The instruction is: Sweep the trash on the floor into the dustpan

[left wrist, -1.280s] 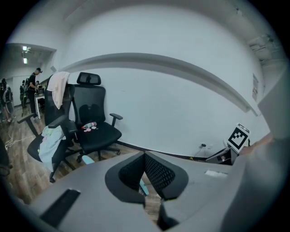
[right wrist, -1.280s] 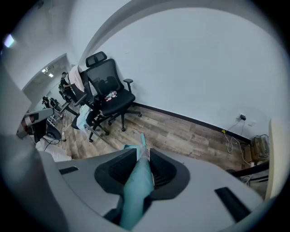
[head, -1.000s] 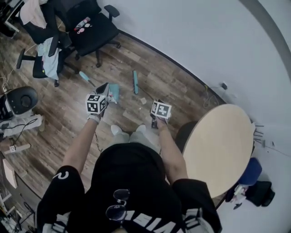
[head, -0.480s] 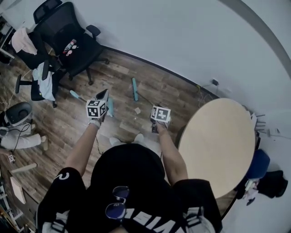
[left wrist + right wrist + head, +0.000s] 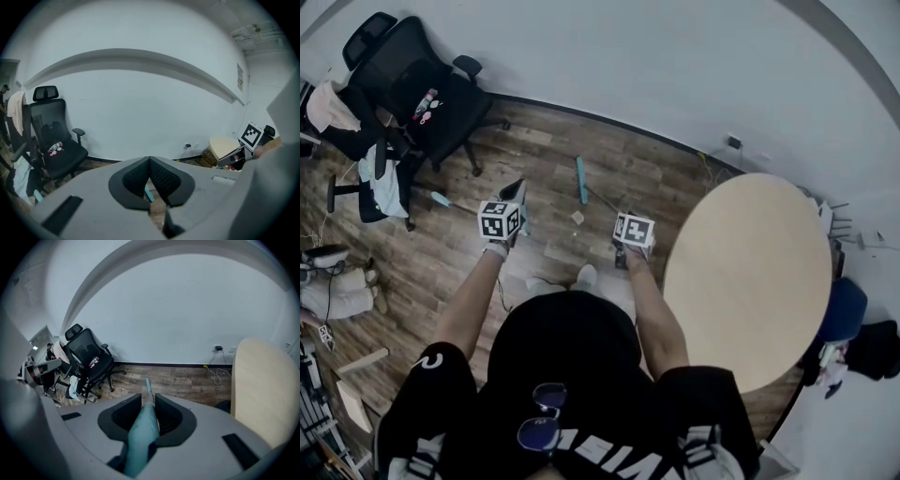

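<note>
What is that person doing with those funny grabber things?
A person stands on the wooden floor with a gripper in each hand. The right gripper clamps a teal broom by its handle. The left gripper, jaws closed, hangs beside the teal dustpan. A scrap of trash lies unswept near the broom's head.

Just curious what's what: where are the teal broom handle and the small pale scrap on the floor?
Teal broom handle (image 5: 144, 423): right gripper view, the stretch between the jaws.
Small pale scrap (image 5: 577, 217): head view, its middle.
</note>
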The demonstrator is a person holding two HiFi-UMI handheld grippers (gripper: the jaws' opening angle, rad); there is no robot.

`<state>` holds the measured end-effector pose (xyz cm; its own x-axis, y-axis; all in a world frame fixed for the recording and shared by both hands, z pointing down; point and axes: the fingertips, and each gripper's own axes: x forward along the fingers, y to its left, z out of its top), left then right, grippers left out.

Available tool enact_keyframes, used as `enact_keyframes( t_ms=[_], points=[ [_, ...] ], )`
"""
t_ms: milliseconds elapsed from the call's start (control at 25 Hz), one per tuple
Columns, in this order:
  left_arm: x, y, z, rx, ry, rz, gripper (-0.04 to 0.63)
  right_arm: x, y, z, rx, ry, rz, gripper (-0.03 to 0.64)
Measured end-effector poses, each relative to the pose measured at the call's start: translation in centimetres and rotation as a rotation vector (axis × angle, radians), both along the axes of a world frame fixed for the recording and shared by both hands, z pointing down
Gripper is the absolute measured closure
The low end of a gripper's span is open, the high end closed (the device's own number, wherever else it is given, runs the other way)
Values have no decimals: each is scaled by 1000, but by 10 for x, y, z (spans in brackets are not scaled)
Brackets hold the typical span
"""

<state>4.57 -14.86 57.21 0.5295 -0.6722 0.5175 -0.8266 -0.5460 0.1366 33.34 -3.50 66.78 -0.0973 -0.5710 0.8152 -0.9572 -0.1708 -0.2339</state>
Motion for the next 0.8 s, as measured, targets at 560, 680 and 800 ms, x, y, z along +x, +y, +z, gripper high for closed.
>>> enact_keyframes(
  t_ms=[560,680,800],
  points=[
    [89,3,24,-26,8,212,598,74,67,51,-161,75,204,534],
    [96,2,35,-38,19,261,598,87,88,65,-249,144,253,532],
    [93,6,55,-60,18,313,598,82,101,81,-272,163,295,532]
  ],
)
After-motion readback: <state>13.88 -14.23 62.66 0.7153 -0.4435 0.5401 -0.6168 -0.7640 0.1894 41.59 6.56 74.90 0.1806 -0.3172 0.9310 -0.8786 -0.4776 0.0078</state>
